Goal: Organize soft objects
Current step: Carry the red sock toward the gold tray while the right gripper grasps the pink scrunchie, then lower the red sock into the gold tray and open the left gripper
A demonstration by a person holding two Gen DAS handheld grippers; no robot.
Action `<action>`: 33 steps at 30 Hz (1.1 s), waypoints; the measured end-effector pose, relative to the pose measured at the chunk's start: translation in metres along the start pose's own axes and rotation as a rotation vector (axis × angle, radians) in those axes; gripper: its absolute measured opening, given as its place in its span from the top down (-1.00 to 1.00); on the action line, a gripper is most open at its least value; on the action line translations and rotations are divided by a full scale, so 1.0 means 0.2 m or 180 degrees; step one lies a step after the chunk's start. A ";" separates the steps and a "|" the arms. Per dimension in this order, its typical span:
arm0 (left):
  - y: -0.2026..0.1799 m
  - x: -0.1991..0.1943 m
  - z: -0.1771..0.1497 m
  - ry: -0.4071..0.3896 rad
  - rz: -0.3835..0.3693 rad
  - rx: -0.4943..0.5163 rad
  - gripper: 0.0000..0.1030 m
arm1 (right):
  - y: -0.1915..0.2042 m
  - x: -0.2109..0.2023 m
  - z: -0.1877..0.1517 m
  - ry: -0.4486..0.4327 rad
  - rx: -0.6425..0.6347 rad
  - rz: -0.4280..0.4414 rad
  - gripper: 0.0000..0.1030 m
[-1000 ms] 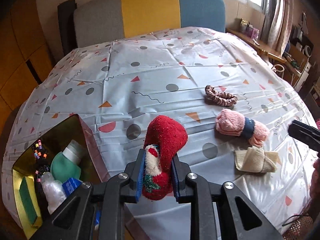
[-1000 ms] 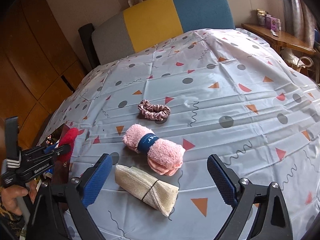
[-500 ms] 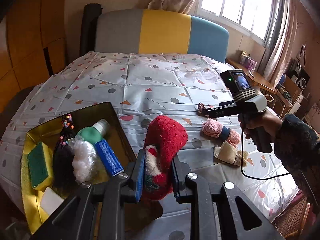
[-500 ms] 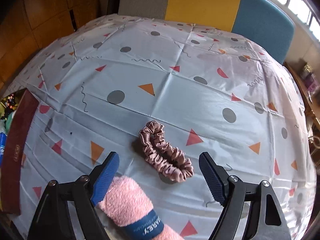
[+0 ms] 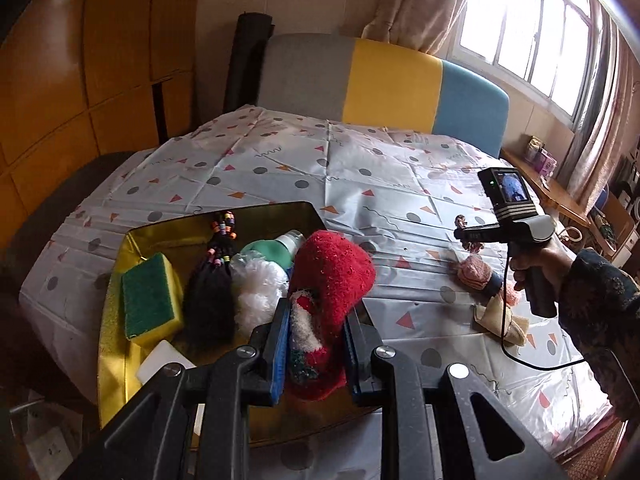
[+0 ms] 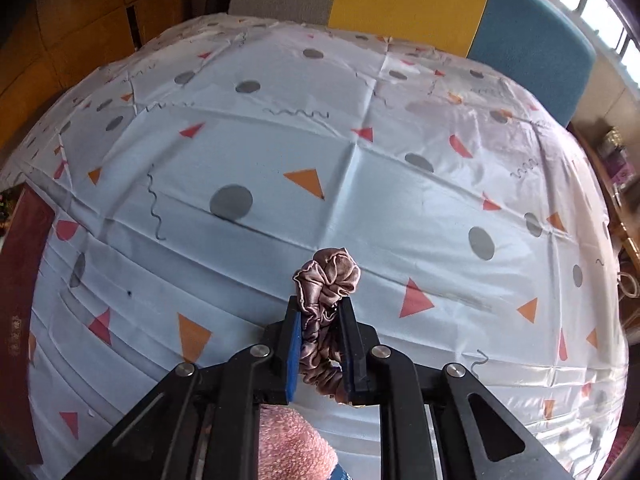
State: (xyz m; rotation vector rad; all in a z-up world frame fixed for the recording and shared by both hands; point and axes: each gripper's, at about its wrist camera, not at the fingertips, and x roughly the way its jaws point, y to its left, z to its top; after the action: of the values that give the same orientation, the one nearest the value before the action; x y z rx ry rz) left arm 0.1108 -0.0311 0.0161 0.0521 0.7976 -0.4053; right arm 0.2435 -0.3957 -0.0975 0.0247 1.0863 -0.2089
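The table (image 5: 384,184) under its patterned cloth fills most of what I see, with a grey, yellow and blue chair back (image 5: 384,76) behind it. At the near left edge sits my gold tray (image 5: 116,344), holding a green-and-yellow sponge (image 5: 148,300), a dark beaded hair tassel (image 5: 212,292), a white mesh puff (image 5: 258,284) and a green bottle (image 5: 272,250).

My left gripper (image 5: 314,344) is clenched on the red fuzzy sock (image 5: 332,280), which I hold above the tray's right side, its toe sticking up past my blue pads.

My right gripper (image 6: 320,344) is closed around the mauve satin scrunchie (image 6: 326,280), which is squeezed long between the jaws, its ruffled end poking out over the cloth; I cannot tell whether it touches the cloth. Just below that gripper lies the rolled pink towel (image 6: 296,448). From the left view, the beige folded cloth (image 5: 500,316) rests beside the pink roll, near the table's right edge.
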 end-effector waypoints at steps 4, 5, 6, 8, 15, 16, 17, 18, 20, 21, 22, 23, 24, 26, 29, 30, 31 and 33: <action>0.07 -0.06 -0.02 -0.0085 0.0190 -0.0063 0.57 | 0.09 -0.23 0.02 -0.0355 0.0004 0.0139 0.68; 0.09 -0.07 -0.03 -0.0106 0.0224 -0.0086 0.57 | 0.13 -0.29 0.01 -0.0404 -0.0027 0.0213 0.68; 0.11 -0.09 -0.04 -0.0131 0.0275 -0.0112 0.57 | 0.18 -0.34 -0.02 -0.0430 -0.0069 0.0285 0.68; 0.14 -0.11 -0.06 -0.0167 0.0409 -0.0120 0.57 | 0.28 -0.41 -0.08 -0.0432 -0.0128 0.0447 0.68; 0.25 -0.21 -0.13 -0.0252 0.0654 -0.0158 0.57 | 0.61 -0.46 -0.43 -0.0202 -0.0396 0.0921 0.67; 0.26 -0.22 -0.15 -0.0264 0.0686 -0.0164 0.57 | 0.64 -0.45 -0.48 -0.0145 -0.0433 0.0932 0.67; 0.28 -0.24 -0.16 -0.0273 0.0704 -0.0179 0.57 | 0.68 -0.44 -0.53 -0.0086 -0.0470 0.0933 0.67; 0.30 -0.24 -0.17 -0.0271 0.0706 -0.0205 0.57 | 0.71 -0.42 -0.57 -0.0031 -0.0491 0.0932 0.67; 0.34 -0.26 -0.19 -0.0258 0.0697 -0.0287 0.57 | 0.75 -0.40 -0.65 0.0052 -0.0489 0.0921 0.68; 0.38 -0.27 -0.20 -0.0245 0.0671 -0.0371 0.57 | 0.76 -0.38 -0.68 0.0086 -0.0486 0.0908 0.67; 0.42 -0.28 -0.22 -0.0231 0.0648 -0.0477 0.57 | 0.77 -0.37 -0.70 0.0118 -0.0490 0.0888 0.67; 0.46 -0.29 -0.23 -0.0232 0.0658 -0.0544 0.57 | 0.78 -0.36 -0.72 0.0152 -0.0493 0.0872 0.67; 0.50 -0.31 -0.24 -0.0240 0.0690 -0.0614 0.57 | 0.78 -0.35 -0.73 0.0147 -0.0485 0.0859 0.67; 0.58 -0.33 -0.28 -0.0238 0.0724 -0.0749 0.57 | 0.77 -0.36 -0.74 0.0130 -0.0440 0.0855 0.67; 0.71 -0.36 -0.33 -0.0216 0.0738 -0.0994 0.57 | 0.77 -0.35 -0.74 0.0127 -0.0412 0.0846 0.67; 0.75 -0.36 -0.35 -0.0188 0.0742 -0.1068 0.57 | 0.78 -0.35 -0.74 0.0118 -0.0426 0.0836 0.67; 0.78 -0.35 -0.37 -0.0161 0.0726 -0.1145 0.57 | 0.78 -0.35 -0.74 0.0118 -0.0428 0.0838 0.67; 0.82 -0.32 -0.39 -0.0084 0.0623 -0.1272 0.57 | 0.77 -0.35 -0.74 0.0124 -0.0413 0.0863 0.67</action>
State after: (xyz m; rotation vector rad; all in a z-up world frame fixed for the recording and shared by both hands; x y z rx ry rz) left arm 0.0778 0.1570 -0.0103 -0.2459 0.8268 -0.0567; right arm 0.1112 -0.2155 -0.1174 0.0596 1.1209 0.1063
